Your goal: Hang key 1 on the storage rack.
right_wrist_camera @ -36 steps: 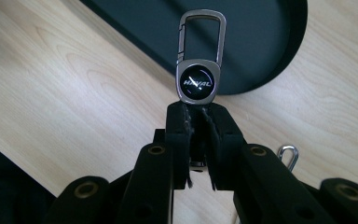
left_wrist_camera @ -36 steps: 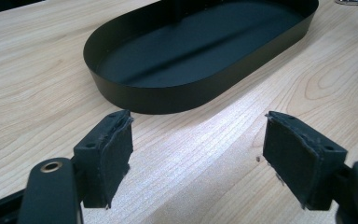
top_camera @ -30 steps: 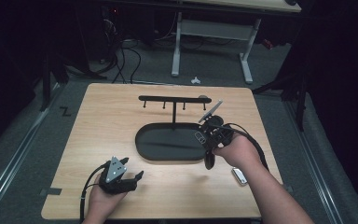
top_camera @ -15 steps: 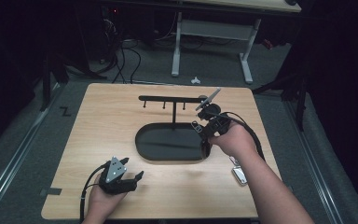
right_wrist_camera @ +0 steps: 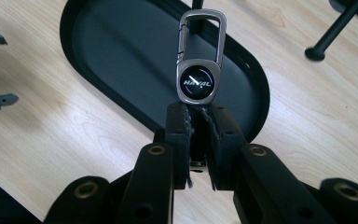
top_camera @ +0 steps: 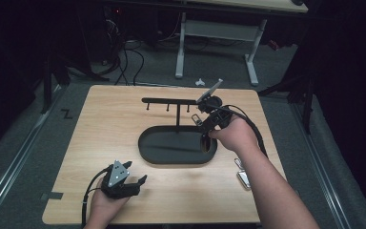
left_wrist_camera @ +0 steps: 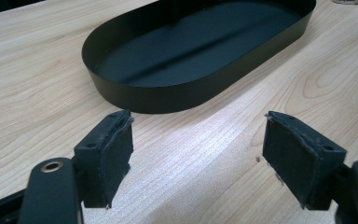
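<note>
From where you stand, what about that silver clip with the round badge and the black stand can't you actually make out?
- Silver carabiner key fob with round black badge: its lower end is hidden between the right gripper pads in the right gripper view.
- Same fob in the high view: too small to make out.
- Black T-shaped hook rail: its hooks are too small in the high view to tell their shape.
- Black oval metal tray: its far end is cut off by the top edge of the left gripper view.
</note>
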